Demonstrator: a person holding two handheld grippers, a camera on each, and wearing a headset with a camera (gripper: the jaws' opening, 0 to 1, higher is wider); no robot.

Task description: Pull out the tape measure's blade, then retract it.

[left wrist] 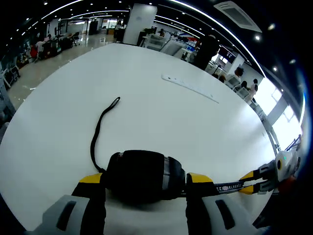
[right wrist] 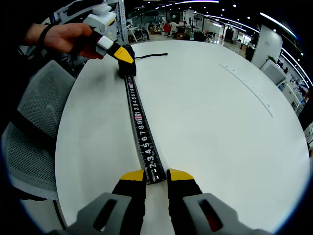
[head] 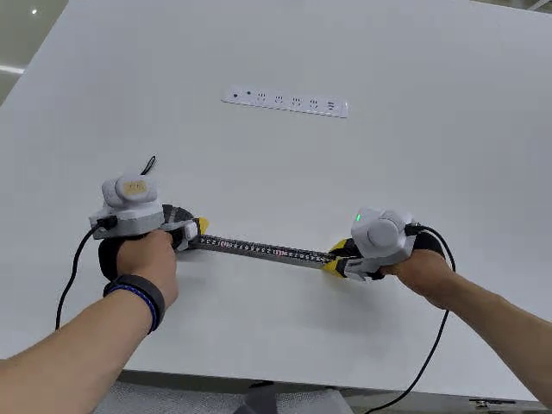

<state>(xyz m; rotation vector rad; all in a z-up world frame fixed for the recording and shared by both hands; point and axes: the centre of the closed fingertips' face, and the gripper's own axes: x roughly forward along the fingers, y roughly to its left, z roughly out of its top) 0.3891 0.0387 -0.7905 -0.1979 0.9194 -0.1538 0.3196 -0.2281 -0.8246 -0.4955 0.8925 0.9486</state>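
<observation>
The tape measure's black case sits on the white table between the yellow-tipped fingers of my left gripper, which is shut on it. Its black wrist strap trails away across the table. The blade is drawn out flat along the table toward my right gripper. In the right gripper view the numbered blade runs away to the case, and my right gripper is shut on the blade's end. The left gripper holds the case at the table's near left.
A white power strip lies farther back on the table. A grey mesh chair stands off the table's near edge. Black cables hang from both grippers over that edge.
</observation>
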